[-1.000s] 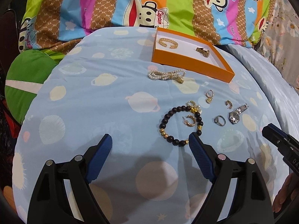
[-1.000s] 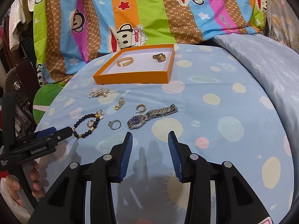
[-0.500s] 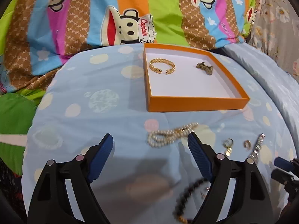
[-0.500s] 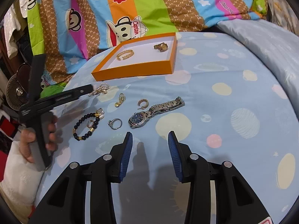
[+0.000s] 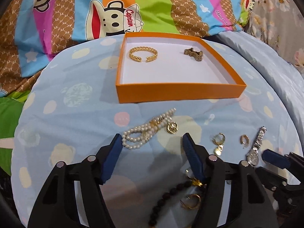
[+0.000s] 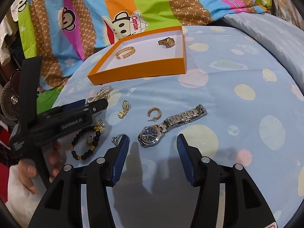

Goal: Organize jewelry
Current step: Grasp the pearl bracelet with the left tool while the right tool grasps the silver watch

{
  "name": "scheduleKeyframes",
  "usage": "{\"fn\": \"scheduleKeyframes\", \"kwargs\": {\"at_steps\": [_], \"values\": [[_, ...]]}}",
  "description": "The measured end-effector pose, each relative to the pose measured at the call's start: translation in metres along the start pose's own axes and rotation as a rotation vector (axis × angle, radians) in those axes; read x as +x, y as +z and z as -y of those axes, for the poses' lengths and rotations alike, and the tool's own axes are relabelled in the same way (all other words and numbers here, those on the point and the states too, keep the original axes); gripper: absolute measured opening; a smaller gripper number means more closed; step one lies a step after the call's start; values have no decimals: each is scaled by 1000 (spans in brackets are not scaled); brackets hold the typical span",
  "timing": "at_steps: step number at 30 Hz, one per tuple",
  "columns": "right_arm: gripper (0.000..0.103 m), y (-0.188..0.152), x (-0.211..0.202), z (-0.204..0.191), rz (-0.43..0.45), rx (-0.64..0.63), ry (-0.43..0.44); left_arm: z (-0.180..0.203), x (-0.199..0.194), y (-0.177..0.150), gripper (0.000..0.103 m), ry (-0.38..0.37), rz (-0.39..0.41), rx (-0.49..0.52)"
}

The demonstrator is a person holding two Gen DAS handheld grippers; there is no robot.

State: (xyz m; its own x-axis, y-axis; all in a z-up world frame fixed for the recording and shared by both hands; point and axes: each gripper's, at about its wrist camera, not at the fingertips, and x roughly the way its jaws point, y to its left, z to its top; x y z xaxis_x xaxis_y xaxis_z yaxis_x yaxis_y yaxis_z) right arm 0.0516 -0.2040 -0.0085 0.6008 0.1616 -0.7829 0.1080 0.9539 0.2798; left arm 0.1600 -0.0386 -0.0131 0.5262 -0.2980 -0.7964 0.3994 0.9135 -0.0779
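An orange box [image 5: 178, 93] [image 6: 140, 70] holds a gold bangle [image 5: 143, 54] [image 6: 125, 52] and a gold watch [image 5: 193, 54] [image 6: 166, 42]. My left gripper [image 5: 152, 148] [image 6: 95, 102] is open, its tips just short of a pearl bracelet [image 5: 146, 131] [image 6: 100, 93]. My right gripper [image 6: 153, 148] is open, its tips just short of a silver watch [image 6: 171, 125] [image 5: 255, 146]. A black bead bracelet [image 6: 85, 142] [image 5: 171, 195], gold earrings [image 6: 124, 109] [image 5: 218, 142], a hoop [image 6: 154, 113] and a ring [image 6: 116, 138] lie on the blue cloth.
A striped cartoon blanket [image 5: 152, 9] rises behind the box. A small fan [image 6: 11, 98] stands off the bed at the left. The blue spotted bedding [image 6: 247, 95] extends to the right of the jewelry.
My left gripper has moved forward and down to the pearl bracelet. My right gripper has opened wider and come closer to the silver watch.
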Motion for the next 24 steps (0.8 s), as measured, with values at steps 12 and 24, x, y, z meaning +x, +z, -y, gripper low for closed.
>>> {"fn": "scheduleKeyframes", "kwargs": {"at_steps": [12,24], "values": [[30,1,3,0,32,-68,-133,2,-13,-9,62,-17,7,-57],[30,-1,-6,18,32,-17,-101,-8,4,12,32,4,4,-43]]}}
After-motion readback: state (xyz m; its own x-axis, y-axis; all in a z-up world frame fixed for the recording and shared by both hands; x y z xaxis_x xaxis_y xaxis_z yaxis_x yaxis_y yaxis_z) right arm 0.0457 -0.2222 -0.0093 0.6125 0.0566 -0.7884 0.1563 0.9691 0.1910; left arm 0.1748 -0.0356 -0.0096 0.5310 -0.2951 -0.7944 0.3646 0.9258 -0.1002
